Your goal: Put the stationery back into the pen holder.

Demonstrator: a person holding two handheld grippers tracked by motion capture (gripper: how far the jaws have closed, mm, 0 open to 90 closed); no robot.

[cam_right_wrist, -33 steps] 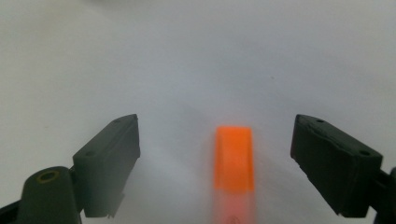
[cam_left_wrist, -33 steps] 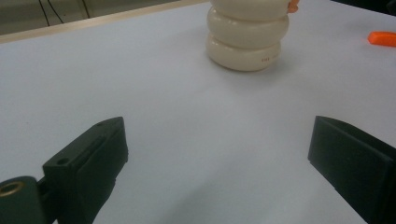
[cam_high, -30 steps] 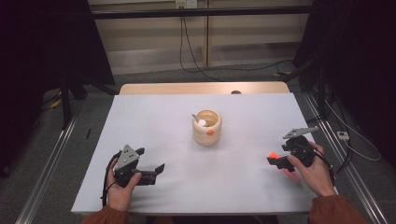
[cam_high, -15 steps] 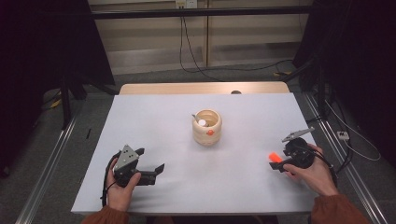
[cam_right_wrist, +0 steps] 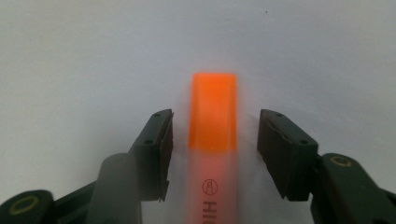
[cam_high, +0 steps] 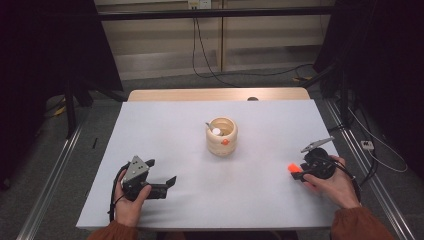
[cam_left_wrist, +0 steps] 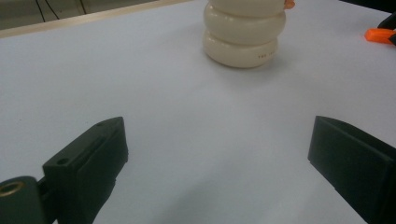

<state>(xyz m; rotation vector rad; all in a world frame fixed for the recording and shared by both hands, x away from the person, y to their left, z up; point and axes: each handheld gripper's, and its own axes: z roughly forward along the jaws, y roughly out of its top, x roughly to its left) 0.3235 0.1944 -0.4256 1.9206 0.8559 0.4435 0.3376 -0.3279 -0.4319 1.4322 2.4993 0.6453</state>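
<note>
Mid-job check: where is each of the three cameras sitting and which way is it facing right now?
High view: above the person's side, looking forward and down on the white table; both hands show, left gripper and right gripper.
Left gripper view: rides the left gripper, its wide jaws facing the cream holder.
Right gripper view: looks down on the orange highlighter between its just-closing, not yet touching jaws.
Shared: the holder, the highlighter.

R gripper (cam_right_wrist: 215, 154) jaws have just been closing in on the orange highlighter (cam_right_wrist: 214, 116); it lies btwn them, cap end poking out past the tips, a gap left each side, pads not touching yet. In the high view the highlighter's cap (cam_high: 293, 168) sits a bit nearer the gripper body than before.
</note>
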